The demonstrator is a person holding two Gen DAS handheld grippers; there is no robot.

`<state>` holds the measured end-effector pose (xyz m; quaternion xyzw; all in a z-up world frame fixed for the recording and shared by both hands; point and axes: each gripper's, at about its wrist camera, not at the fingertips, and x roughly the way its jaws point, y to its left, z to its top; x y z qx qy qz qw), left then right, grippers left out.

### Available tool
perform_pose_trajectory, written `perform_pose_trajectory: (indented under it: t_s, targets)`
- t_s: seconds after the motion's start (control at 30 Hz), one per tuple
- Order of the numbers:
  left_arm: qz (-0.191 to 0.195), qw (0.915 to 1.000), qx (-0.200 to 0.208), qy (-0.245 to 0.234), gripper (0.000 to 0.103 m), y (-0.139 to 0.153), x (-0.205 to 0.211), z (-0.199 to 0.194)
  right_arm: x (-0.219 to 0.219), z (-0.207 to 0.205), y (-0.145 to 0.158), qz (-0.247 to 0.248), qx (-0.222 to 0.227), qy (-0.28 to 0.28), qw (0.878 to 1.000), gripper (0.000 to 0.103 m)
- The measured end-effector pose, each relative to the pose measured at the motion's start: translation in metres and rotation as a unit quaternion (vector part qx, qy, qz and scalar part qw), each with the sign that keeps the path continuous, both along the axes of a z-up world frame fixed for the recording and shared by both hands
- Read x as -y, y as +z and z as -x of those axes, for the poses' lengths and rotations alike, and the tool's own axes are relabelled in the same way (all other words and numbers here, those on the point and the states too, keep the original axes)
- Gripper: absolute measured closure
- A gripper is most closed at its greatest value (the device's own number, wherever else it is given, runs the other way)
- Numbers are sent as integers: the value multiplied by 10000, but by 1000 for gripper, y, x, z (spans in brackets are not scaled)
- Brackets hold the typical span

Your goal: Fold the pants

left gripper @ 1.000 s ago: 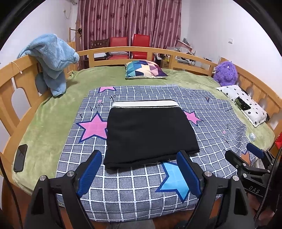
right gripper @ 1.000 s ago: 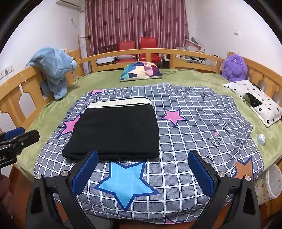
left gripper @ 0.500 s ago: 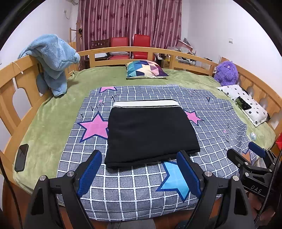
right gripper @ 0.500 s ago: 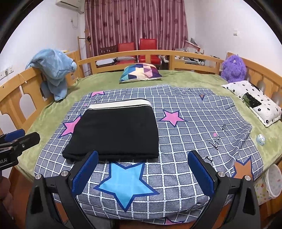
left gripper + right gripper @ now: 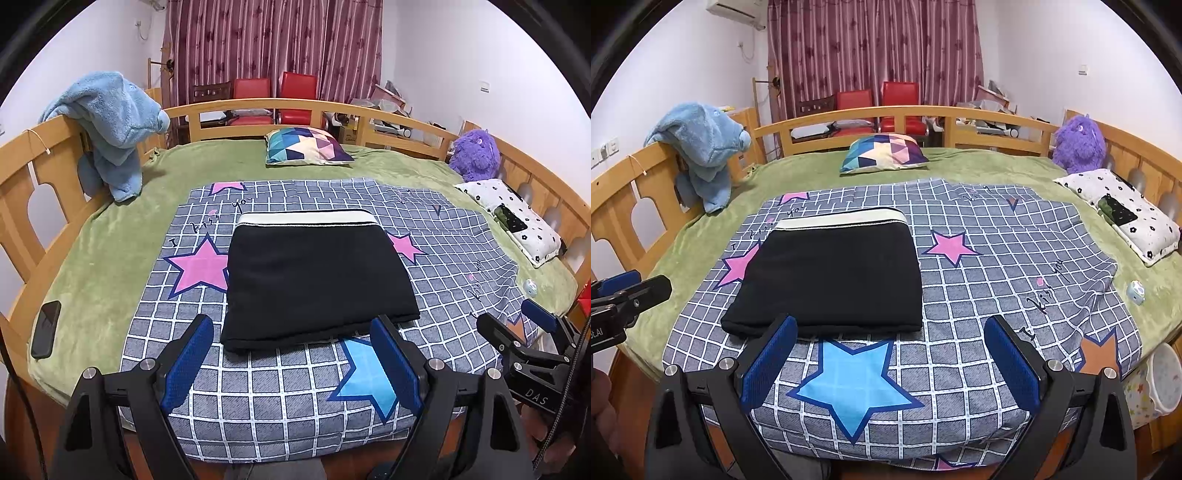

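Folded black pants (image 5: 317, 280) lie flat at frame centre on checked star blanket (image 5: 280, 391), cream waistband on far edge; compact rectangle suggests folding essentially complete. Left gripper (image 5: 291, 363), lower frame: jaws spread wide, holding nothing, clear of cloth. Right gripper (image 5: 890, 363), lower frame: likewise spread, empty, pants at centre-left.

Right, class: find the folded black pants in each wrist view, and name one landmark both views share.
Left wrist: pants lie centre frame on the checked blanket, near edge between the open fingers.
Right wrist: pants lie left of centre, above the left finger.
Shared landmark: the patterned pillow beyond the waistband.
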<state>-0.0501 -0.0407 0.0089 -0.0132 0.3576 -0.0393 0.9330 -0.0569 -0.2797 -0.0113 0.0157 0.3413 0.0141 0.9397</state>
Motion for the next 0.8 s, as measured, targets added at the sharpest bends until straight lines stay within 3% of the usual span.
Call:
perform_pose_trajectory:
  t_s: [0.8]
  targets:
    - [-13,10000,9,14,17,0,-1,-1,-2,0,1,12,7,0,10000,3]
